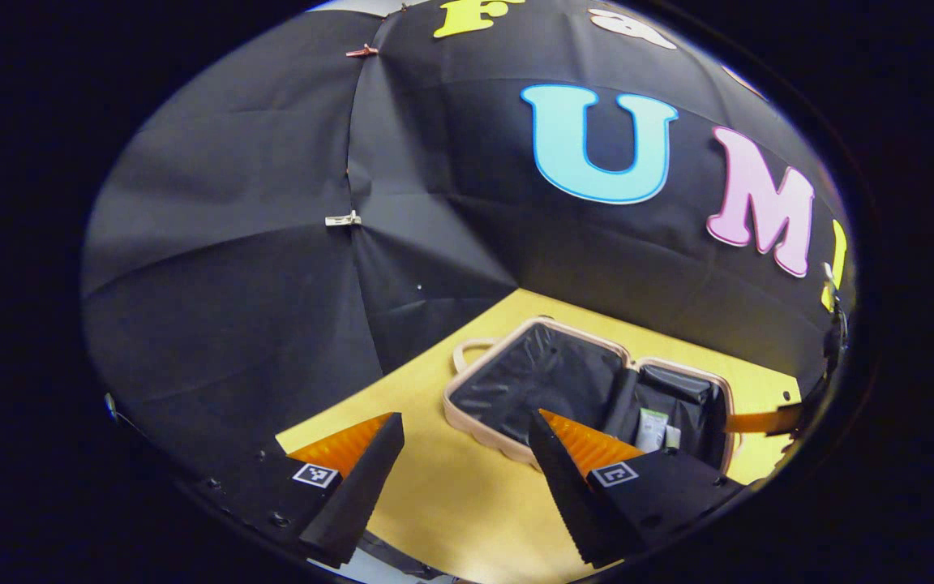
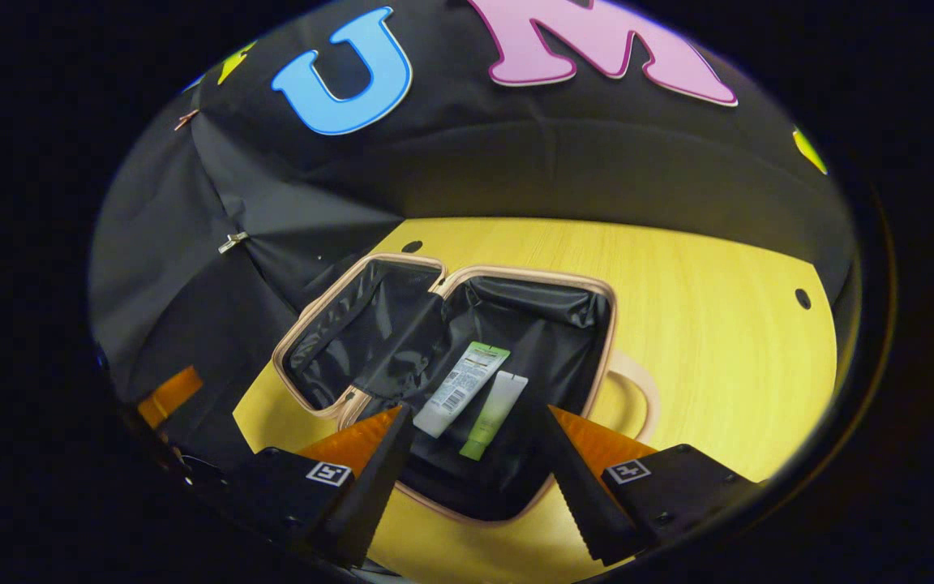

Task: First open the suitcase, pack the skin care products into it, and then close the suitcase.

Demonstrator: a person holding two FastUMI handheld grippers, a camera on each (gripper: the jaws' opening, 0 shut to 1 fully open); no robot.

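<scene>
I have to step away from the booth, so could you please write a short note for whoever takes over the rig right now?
Left gripper: open, holding nothing, above the yellow table beside the suitcase.
Right gripper: open, holding nothing, above the near edge of the suitcase.
Suitcase: lies open flat on the table, both black-lined halves facing up.
Skin care products: a white tube with a green end and a green and white tube lie side by side in one half.
Done: suitcase opened, two tubes packed.
Left: close the suitcase.
</scene>
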